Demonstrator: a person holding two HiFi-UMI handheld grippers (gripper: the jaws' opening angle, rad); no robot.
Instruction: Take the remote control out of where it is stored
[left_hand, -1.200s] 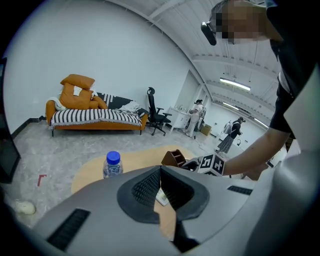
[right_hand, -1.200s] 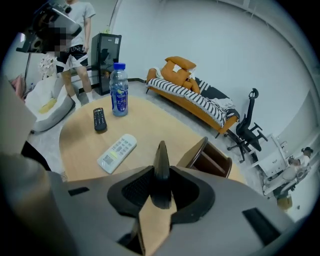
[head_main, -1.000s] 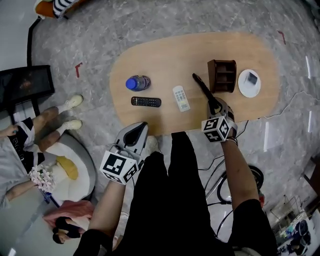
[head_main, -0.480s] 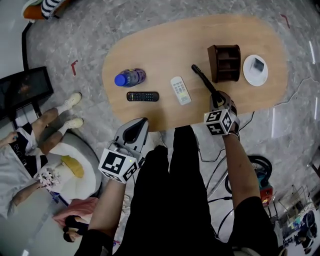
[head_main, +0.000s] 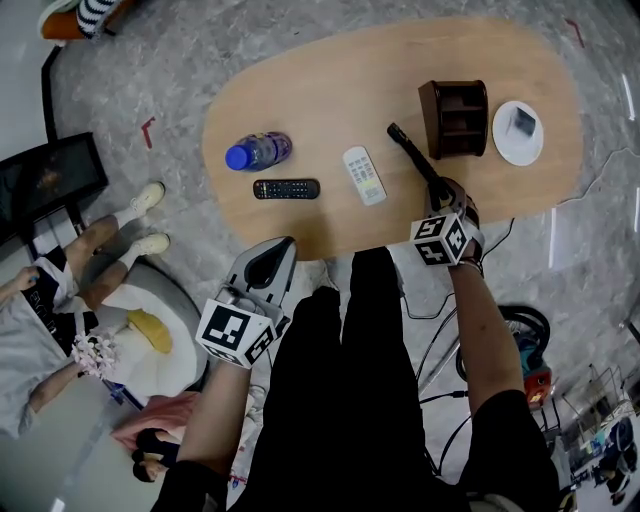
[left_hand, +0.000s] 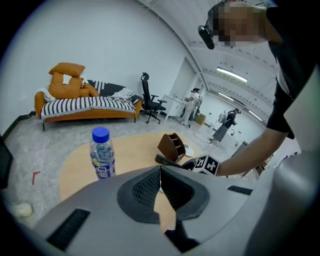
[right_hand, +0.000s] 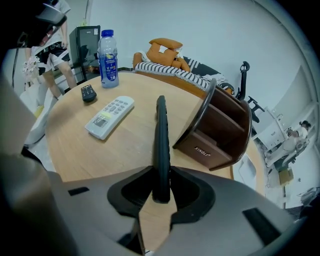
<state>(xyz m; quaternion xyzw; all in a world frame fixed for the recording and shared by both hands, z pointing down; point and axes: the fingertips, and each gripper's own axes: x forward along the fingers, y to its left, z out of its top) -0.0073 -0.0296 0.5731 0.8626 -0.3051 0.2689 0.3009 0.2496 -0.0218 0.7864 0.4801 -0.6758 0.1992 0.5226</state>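
My right gripper (head_main: 437, 196) is shut on the near end of a long black remote control (head_main: 412, 158), which points away over the wooden table (head_main: 330, 90), just left of the brown desk organizer (head_main: 455, 105). In the right gripper view the remote (right_hand: 161, 140) stands edge-on between the pads, with the organizer (right_hand: 217, 130) lying beside it at the right, its compartments empty. My left gripper (head_main: 283, 247) hangs off the table's near edge, shut with nothing in it (left_hand: 160, 171).
A white remote (head_main: 364, 176), a second black remote (head_main: 286, 188) and a blue-capped water bottle (head_main: 258, 151) lie on the table's left half. A white plate (head_main: 520, 132) sits right of the organizer. People sit on the floor at the left.
Both grippers have sunk a little. The right one has drawn the black remote slightly away from the organizer, toward the near edge. The left gripper stays shut.
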